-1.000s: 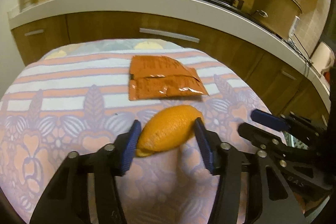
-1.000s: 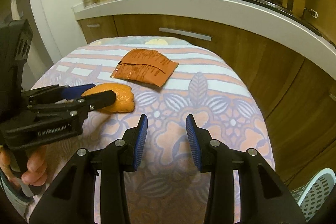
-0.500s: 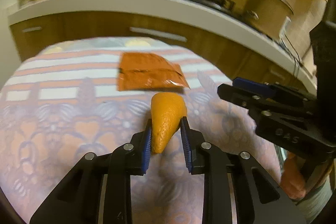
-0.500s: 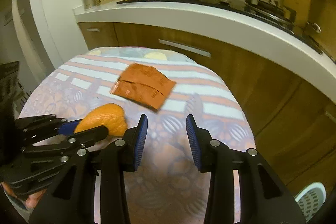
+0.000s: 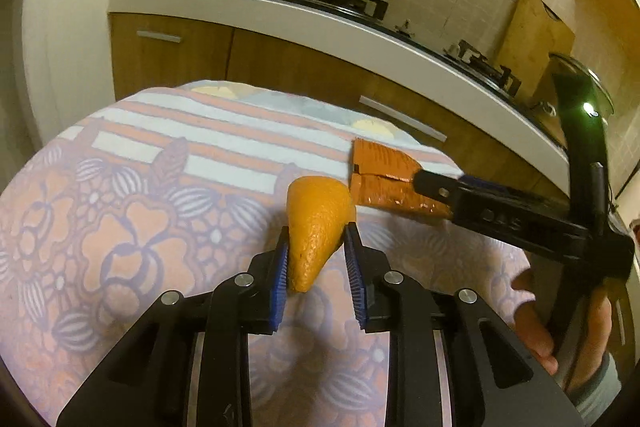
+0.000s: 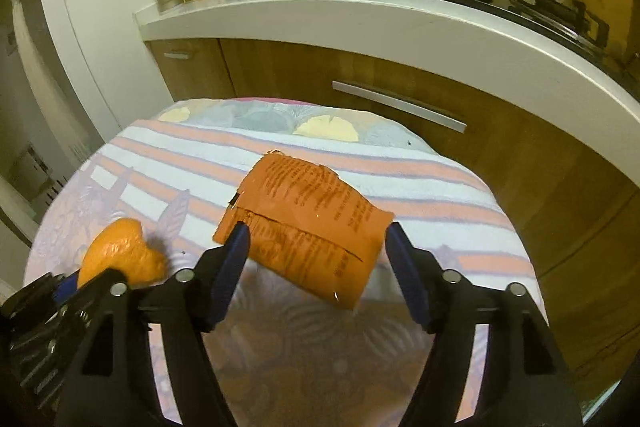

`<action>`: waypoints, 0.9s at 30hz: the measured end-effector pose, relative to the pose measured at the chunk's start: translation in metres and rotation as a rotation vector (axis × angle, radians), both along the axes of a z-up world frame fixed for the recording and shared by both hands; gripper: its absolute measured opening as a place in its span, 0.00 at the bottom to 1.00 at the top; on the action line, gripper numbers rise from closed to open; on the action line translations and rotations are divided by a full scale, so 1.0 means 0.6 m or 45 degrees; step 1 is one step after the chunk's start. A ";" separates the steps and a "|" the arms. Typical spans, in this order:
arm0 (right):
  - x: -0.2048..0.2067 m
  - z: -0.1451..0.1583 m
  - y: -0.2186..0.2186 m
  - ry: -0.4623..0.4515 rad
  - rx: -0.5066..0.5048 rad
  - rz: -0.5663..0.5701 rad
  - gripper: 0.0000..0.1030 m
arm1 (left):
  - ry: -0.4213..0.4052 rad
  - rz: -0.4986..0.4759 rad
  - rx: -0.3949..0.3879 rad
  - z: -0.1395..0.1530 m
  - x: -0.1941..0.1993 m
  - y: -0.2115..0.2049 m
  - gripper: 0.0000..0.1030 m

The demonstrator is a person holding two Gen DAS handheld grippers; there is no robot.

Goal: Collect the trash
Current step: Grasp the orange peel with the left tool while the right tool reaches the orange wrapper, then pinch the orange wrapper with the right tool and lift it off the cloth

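On the left wrist view, left gripper [image 5: 316,259] fingers clamped on the orange peel [image 5: 316,227], above the patterned cloth on the bench [image 5: 120,219]. Right gripper [image 5: 432,187] reaches over the orange packet [image 5: 380,175].

Right wrist view: right gripper [image 6: 316,259] fingers spread wide, just opened, straddling the packet [image 6: 308,223] lying on the cloth, pads not pressing. Peel [image 6: 120,255] at lower left.

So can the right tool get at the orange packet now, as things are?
Probably yes. The right tool has just been opening, and its blue pads already stand either side of the orange packet on the tablecloth, not yet pressing it. Nothing lies between.
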State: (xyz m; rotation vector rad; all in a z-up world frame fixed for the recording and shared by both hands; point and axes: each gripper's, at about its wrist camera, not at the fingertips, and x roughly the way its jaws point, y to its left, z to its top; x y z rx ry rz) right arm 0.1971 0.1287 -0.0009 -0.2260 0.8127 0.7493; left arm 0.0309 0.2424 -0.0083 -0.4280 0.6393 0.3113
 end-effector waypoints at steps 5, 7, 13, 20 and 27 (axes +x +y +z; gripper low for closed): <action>0.001 -0.016 0.018 -0.014 -0.050 0.003 0.71 | -0.003 -0.002 0.035 0.001 -0.002 -0.008 0.24; 0.003 -0.023 0.027 -0.017 -0.095 -0.005 0.71 | -0.003 0.002 0.020 0.000 -0.004 -0.005 0.25; 0.010 -0.034 0.041 -0.005 -0.150 -0.004 0.39 | -0.003 0.004 0.013 -0.001 -0.004 -0.003 0.25; -0.012 -0.025 0.036 -0.053 -0.123 0.041 0.03 | -0.004 0.001 0.018 0.000 -0.007 -0.005 0.25; -0.017 -0.001 -0.003 -0.021 -0.013 0.017 0.01 | -0.013 0.008 0.010 -0.001 -0.009 -0.001 0.25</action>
